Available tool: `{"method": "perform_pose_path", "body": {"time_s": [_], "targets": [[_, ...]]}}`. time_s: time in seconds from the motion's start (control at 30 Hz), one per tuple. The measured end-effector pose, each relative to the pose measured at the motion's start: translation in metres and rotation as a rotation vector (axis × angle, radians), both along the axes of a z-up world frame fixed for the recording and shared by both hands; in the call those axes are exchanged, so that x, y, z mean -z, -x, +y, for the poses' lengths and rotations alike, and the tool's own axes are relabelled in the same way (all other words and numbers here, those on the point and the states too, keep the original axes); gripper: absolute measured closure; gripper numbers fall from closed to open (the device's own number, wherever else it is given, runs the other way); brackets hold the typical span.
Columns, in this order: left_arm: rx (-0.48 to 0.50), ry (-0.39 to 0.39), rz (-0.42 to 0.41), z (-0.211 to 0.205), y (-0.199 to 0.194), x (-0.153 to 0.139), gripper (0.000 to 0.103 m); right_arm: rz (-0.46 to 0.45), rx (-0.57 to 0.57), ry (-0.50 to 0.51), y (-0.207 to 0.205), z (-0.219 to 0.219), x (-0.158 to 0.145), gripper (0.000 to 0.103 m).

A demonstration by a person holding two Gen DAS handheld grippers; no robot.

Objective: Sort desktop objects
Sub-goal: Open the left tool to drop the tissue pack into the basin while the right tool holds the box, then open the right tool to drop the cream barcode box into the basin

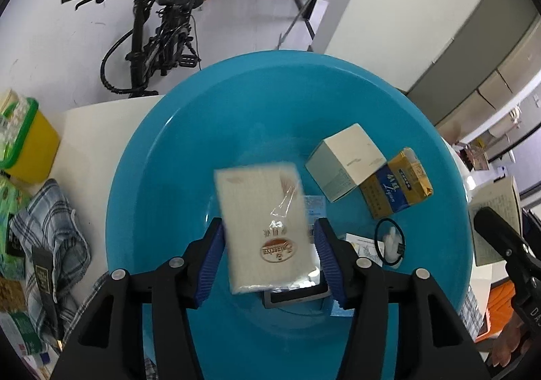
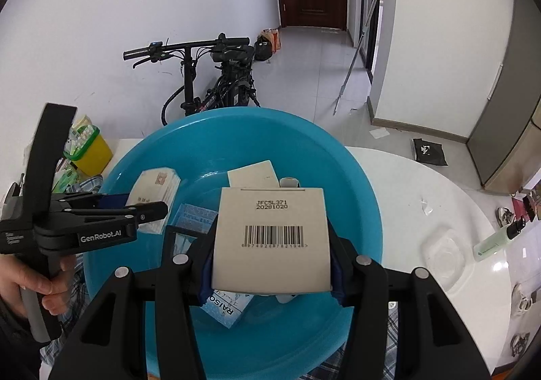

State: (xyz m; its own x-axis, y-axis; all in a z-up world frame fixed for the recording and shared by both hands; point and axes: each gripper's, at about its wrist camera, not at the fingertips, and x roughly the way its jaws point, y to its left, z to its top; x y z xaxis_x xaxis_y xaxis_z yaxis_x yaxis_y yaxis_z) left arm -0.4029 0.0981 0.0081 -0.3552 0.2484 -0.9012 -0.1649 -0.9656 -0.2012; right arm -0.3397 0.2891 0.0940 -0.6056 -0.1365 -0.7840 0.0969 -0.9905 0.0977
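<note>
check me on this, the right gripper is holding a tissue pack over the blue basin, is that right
Not quite. The right gripper is over the blue basin, but what it holds is a beige box with a barcode. The right wrist view shows it.

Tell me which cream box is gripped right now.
The barcode box, clamped in the right gripper over the blue basin. The other cream box lies loose in the basin against the yellow pack.
</note>
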Motion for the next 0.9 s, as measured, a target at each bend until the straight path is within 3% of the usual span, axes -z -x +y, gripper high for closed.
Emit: {"method": "perform_pose_path", "body": {"time_s": [0.13, 0.23, 0.37, 0.5, 0.7, 0.83, 0.9], "targets": [[0.006, -0.015, 0.042, -0.001, -0.004, -0.010, 0.029, 0.001, -0.003, -0.002, -0.001, -0.003, 0.000, 0.053], [0.028, 0.013, 0.100, 0.003, -0.011, -0.022, 0.026, 0.003, -0.006, -0.006, -0.002, -0.004, 0.000, 0.053], [0.043, 0.043, 0.145, 0.002, -0.022, -0.035, 0.025, 0.004, -0.007, -0.007, -0.002, -0.006, 0.000, 0.053], [0.057, -0.005, 0.129, -0.007, -0.034, -0.041, 0.024, 0.002, -0.006, -0.005, -0.001, -0.007, 0.000, 0.052], [0.042, 0.035, 0.159, -0.014, -0.041, -0.046, 0.024, -0.008, -0.004, 0.008, 0.004, -0.012, 0.004, 0.052], [0.035, -0.018, 0.146, -0.020, -0.039, -0.046, 0.024, -0.036, -0.012, 0.009, 0.006, -0.016, 0.011, 0.052], [0.028, -0.004, 0.155, -0.020, -0.039, -0.044, 0.024, -0.042, -0.014, -0.005, 0.006, -0.018, 0.015, 0.051]]}}
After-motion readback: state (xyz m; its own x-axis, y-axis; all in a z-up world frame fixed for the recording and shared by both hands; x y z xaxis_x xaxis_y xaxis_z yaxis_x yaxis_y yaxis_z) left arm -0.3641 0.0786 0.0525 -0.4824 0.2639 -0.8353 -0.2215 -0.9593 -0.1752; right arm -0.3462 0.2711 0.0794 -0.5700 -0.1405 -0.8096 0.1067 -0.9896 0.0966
